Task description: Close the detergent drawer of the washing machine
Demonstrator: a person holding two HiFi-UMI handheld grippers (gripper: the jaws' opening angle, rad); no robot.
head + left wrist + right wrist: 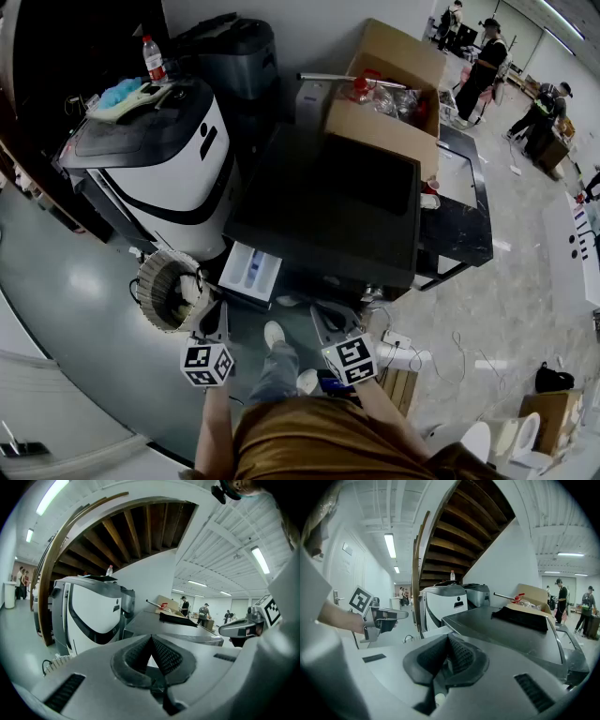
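The washing machine (pixel 328 206) has a dark flat top and stands in the middle of the head view. Its white detergent drawer (pixel 248 272) sticks out open from the front left corner, with a bluish patch inside. My left gripper (pixel 216 317) hovers just below the drawer, a short way in front of it, jaws shut and empty. My right gripper (pixel 328 323) hangs further right, in front of the machine's lower face, also shut and empty. In the left gripper view the pads (pixel 164 656) meet at their tips, with the machine top (pixel 183 631) beyond. The right gripper view shows its pads (pixel 461 656) closed likewise.
A white and black appliance (pixel 159 159) with a bottle (pixel 153 58) on top stands to the left. A wicker basket (pixel 169 291) sits on the floor beside the drawer. An open cardboard box (pixel 389 94) rests behind the machine. A power strip with cables (pixel 398 339) lies at the right, and people stand far back.
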